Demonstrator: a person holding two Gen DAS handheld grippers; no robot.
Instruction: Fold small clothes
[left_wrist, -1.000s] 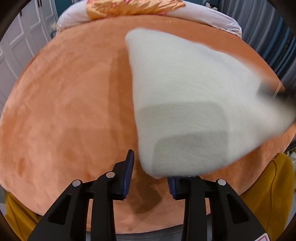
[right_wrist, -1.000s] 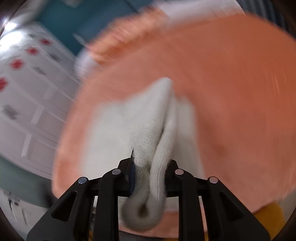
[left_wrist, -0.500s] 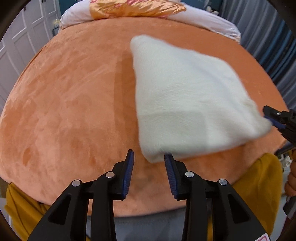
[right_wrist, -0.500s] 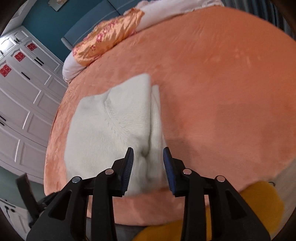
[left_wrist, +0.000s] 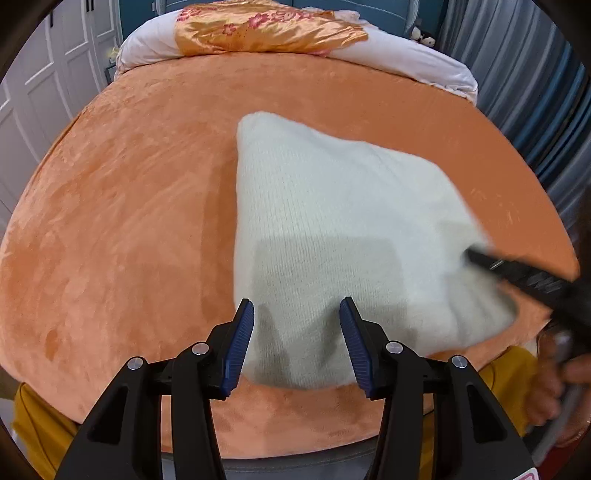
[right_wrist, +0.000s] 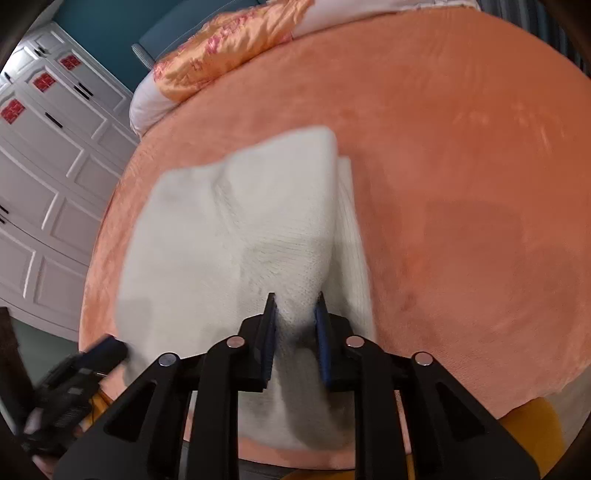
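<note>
A folded white knit garment (left_wrist: 332, 229) lies on the orange plush bed cover (left_wrist: 122, 221); it also shows in the right wrist view (right_wrist: 236, 229). My left gripper (left_wrist: 297, 343) is open, its jaws wide apart over the garment's near edge, holding nothing. My right gripper (right_wrist: 295, 332) has its jaws partly open astride a raised fold of the garment, with cloth between them. The right gripper also shows as a dark blurred shape at the garment's right corner in the left wrist view (left_wrist: 517, 273). The left gripper appears blurred at lower left in the right wrist view (right_wrist: 92, 354).
A gold floral pillow (left_wrist: 266, 26) on white bedding (left_wrist: 406, 59) lies at the bed's far end. White wardrobe doors (right_wrist: 44, 166) stand to the left, blue curtains (left_wrist: 535, 110) to the right. The person's yellow clothing (left_wrist: 37, 424) is at the bed's near edge.
The right gripper let go of the garment, which dropped flat on the bed, then moved back over its fold. The left gripper opened wider and moved forward over the near edge.
</note>
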